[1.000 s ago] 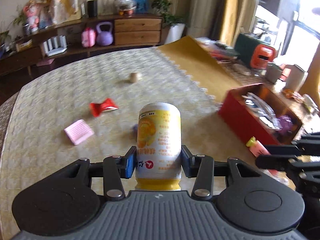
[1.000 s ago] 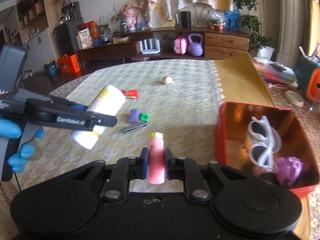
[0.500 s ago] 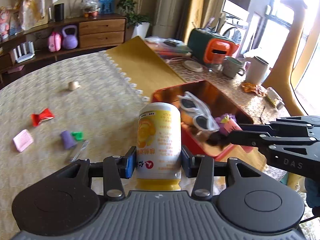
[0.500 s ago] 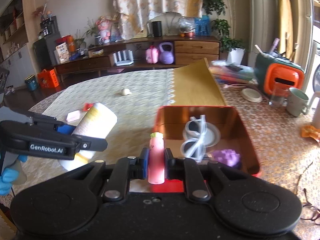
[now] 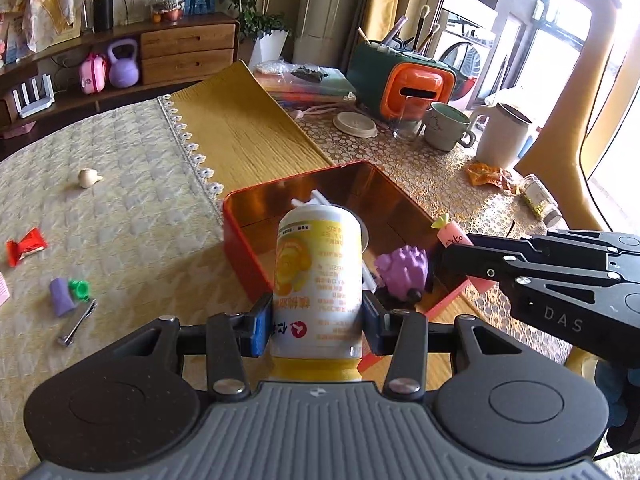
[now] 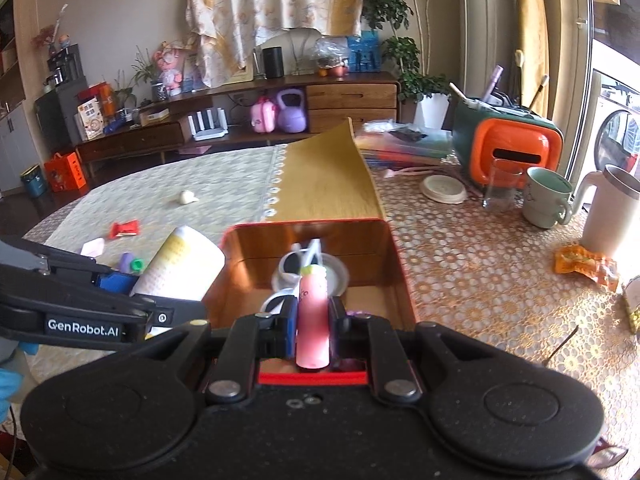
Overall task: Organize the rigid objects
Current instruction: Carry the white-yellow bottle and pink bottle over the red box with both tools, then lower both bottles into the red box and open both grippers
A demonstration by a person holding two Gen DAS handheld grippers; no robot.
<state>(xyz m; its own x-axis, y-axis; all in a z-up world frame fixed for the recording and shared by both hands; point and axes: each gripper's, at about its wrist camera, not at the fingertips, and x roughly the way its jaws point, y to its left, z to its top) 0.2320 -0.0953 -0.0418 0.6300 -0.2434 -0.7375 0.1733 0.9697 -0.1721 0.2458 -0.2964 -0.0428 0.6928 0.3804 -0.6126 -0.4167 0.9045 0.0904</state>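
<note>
My left gripper [image 5: 316, 330] is shut on a yellow and white drink can [image 5: 320, 276], held upright just before the near left corner of the red tin box [image 5: 240, 236]. My right gripper [image 6: 313, 326] is shut on a pink tube with a green cap [image 6: 313, 316], above the near edge of the box [image 6: 394, 256]. Inside the box lie white sunglasses [image 6: 306, 258] and a purple toy [image 5: 402, 268]. The can [image 6: 180, 266] and the left gripper also show at the left of the right wrist view.
On the cream tablecloth to the left lie a red wrapper [image 5: 26, 246], a purple and green piece [image 5: 66, 294], a metal clip [image 5: 78, 322] and a beige knob [image 5: 88, 178]. Right of the box stand a mug [image 5: 446, 126], a white jug [image 5: 504, 136] and an orange and green case [image 5: 404, 86].
Both grippers have swung to the right over the table with the can and the pink tube still in them. The red box now lies right in front of both.
</note>
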